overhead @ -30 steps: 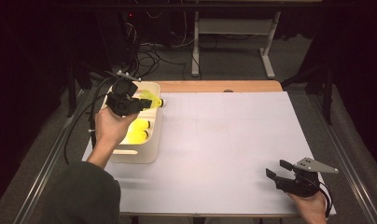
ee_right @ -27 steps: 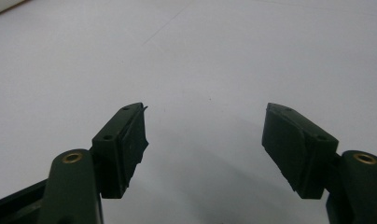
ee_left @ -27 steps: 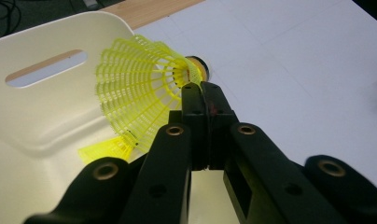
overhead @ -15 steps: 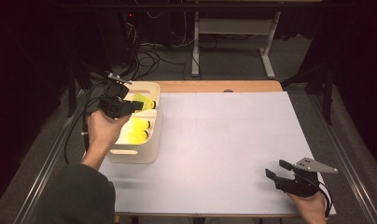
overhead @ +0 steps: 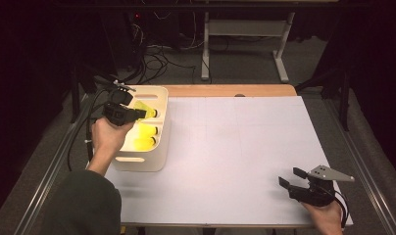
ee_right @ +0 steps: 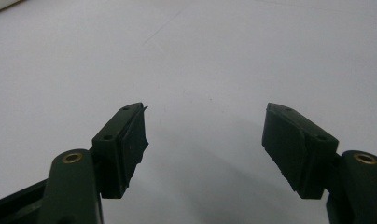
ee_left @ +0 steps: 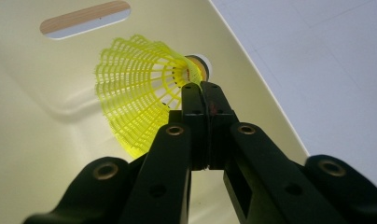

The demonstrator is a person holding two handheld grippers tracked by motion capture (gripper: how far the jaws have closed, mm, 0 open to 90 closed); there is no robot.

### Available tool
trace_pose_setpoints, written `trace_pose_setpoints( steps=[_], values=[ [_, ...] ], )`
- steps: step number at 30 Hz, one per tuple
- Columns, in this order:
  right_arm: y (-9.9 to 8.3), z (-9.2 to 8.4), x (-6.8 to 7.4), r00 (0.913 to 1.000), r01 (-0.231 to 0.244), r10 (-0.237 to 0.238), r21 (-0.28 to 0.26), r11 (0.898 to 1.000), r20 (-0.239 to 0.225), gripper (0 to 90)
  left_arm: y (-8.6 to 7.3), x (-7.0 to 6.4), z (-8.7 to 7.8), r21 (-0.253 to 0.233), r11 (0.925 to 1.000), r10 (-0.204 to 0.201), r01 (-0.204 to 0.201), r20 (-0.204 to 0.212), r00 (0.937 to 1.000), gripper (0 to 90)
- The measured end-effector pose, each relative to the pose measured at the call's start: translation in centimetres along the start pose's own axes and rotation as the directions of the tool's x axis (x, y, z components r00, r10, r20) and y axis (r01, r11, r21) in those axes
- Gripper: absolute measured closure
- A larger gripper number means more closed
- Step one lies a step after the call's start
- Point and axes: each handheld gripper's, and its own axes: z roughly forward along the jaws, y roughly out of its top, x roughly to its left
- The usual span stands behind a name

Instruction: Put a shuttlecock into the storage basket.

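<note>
My left gripper [overhead: 137,113] hangs over the cream bin [overhead: 164,127] at the table's left, shut on a yellow shuttlecock [overhead: 144,108]. In the left gripper view the closed jaws [ee_left: 200,88] pinch the mesh skirt of the shuttlecock [ee_left: 135,88] close to its cork, with the bin's inner wall [ee_left: 46,93] behind it. Two more yellow shuttlecocks [overhead: 147,130] lie in the bin below. Near the table's front right corner my right gripper [overhead: 289,177] is open; in the right gripper view nothing lies between its jaws [ee_right: 205,135].
The white tabletop [overhead: 235,147] stretches between the bin and the right hand. A slot handle [ee_left: 84,17] is cut in the bin's far wall. Cables and a metal frame stand on the dark floor beyond the table.
My left hand has shifted left and sunk a little toward the bin, still holding the shuttlecock. The right gripper has kept still.
</note>
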Motion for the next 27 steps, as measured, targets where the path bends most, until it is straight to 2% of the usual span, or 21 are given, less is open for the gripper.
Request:
trace_pose_setpoints(
  steps=[13, 27],
  values=[
    [0.0, 0.0, 0.0, 1.0, 0.003, -0.003, 0.0, 1.0, -0.003, 31.1, 0.7, 0.8, 2.4, 0.053, 0.9981, -0.027, 0.029, -0.039, 0.9989, 89.6],
    [0.0, 0.0, 0.1, 1.0, 0.003, -0.003, -0.002, 1.0, -0.005, 31.0, 1.1, 1.5, 4.1, 0.081, 0.9946, -0.062, 0.066, -0.049, 0.9969, 89.2]
  ],
)
